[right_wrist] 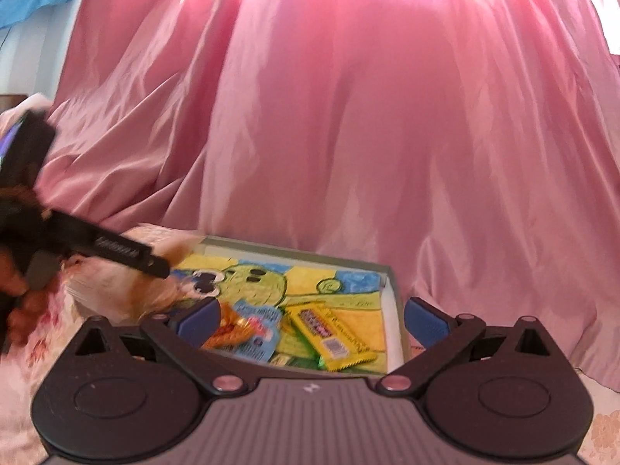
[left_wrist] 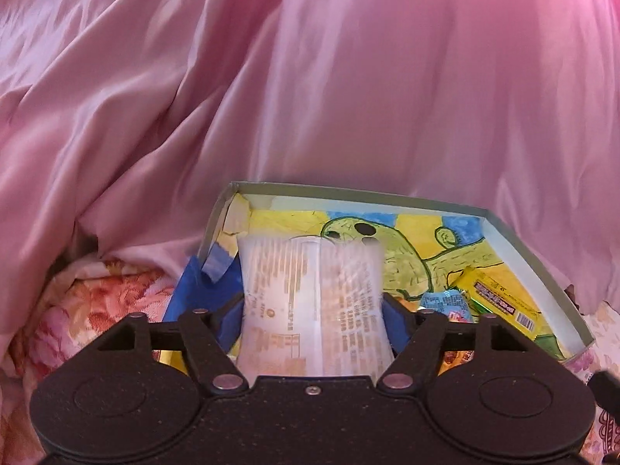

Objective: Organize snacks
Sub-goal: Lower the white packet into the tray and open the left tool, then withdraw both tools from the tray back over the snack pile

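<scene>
**Inspector:** Begin with the largest item.

**Assistant:** A pink satin sheet (left_wrist: 348, 97) hangs in folds across the whole background. Below it lies a floral bedspread (left_wrist: 97, 290).

**Inspector:** Next.

**Assistant:** A shallow box (left_wrist: 515, 248) with pale green walls rests on the bedspread, against the foot of the sheet. Its floor is lined with a crayon drawing (left_wrist: 418, 255) of a green figure on yellow and blue.

**Inspector:** Contents?

**Assistant:** A yellow snack packet (right_wrist: 333, 335) lies flat in the near part of the box. Just beside it are a blue packet (right_wrist: 257, 327) and an orange wrapper (right_wrist: 228, 329); they overlap, and smaller items beneath cannot be made out.

**Inspector:** Left gripper?

**Assistant:** The left gripper (left_wrist: 316, 310) has a white printed pouch (left_wrist: 310, 302) between its blue pads, squeezed in at the waist. The jaws stand fairly wide, pressed on the pouch, which is raised over the near left part of the box.

**Inspector:** Right gripper?

**Assistant:** The right gripper (right_wrist: 310, 319) is spread wide and holds nothing, with the snacks in the box visible through the gap.
</scene>
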Demonstrator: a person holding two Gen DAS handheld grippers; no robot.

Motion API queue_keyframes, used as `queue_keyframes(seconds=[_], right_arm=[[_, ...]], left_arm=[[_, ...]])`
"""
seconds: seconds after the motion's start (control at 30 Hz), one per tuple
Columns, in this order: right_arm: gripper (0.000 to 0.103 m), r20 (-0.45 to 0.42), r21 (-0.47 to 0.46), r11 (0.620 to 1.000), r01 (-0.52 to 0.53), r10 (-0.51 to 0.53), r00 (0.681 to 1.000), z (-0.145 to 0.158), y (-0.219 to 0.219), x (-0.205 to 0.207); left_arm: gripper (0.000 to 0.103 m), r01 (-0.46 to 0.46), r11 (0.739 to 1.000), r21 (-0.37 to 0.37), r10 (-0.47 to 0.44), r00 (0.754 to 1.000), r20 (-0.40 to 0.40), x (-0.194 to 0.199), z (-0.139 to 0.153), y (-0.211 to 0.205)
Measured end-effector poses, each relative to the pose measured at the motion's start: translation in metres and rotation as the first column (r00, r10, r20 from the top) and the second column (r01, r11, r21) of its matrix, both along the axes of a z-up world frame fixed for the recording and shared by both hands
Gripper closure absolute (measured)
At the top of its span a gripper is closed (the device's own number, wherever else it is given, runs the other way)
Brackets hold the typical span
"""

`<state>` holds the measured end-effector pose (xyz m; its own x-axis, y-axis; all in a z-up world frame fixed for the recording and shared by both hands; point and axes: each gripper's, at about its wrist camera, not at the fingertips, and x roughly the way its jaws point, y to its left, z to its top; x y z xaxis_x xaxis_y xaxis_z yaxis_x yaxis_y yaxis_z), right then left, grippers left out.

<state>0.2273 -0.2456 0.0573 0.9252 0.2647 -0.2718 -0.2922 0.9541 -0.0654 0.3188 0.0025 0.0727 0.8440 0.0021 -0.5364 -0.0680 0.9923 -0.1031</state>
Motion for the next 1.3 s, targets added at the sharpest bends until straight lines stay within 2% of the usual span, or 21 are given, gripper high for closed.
queue_keyframes(seconds=[0.1,0.17,0.27,0.4,0.7,1.0,1.3], right_arm=[[0.000,-0.003,-0.015,1.000,-0.021,0.021,1.000,-0.004,0.005,-0.006],[0.000,0.000,-0.018,0.999,-0.033,0.033,0.999,-0.005,0.008,-0.009],[0.000,0.009,-0.004,0.999,-0.041,0.041,0.999,-0.002,0.011,-0.012],[0.000,0.018,0.036,0.998,-0.051,0.050,0.999,0.004,0.011,-0.021],[0.000,0.015,0.057,0.993,-0.103,0.102,0.995,0.005,0.008,-0.062],[0.000,-0.059,0.005,0.988,-0.153,0.153,0.986,-0.021,0.007,-0.106],[0.000,-0.171,-0.027,0.988,-0.154,0.148,0.974,-0.056,0.009,-0.145]], left_arm=[[0.011,-0.008,1.000,0.004,0.007,0.999,0.033,-0.008,0.004,0.002],[0.010,-0.006,1.000,0.011,0.005,0.999,0.049,-0.014,0.008,0.002],[0.002,0.003,1.000,0.019,-0.004,0.997,0.080,-0.025,0.015,0.000],[0.001,0.017,1.000,0.017,-0.019,0.990,0.140,-0.054,0.022,-0.005],[0.001,0.053,0.999,-0.005,-0.051,0.982,0.179,-0.132,0.009,-0.003],[0.001,0.091,0.995,0.031,-0.095,0.984,0.150,-0.198,-0.027,-0.002],[0.001,0.101,0.994,0.029,-0.103,0.993,0.059,-0.231,-0.063,0.001]])
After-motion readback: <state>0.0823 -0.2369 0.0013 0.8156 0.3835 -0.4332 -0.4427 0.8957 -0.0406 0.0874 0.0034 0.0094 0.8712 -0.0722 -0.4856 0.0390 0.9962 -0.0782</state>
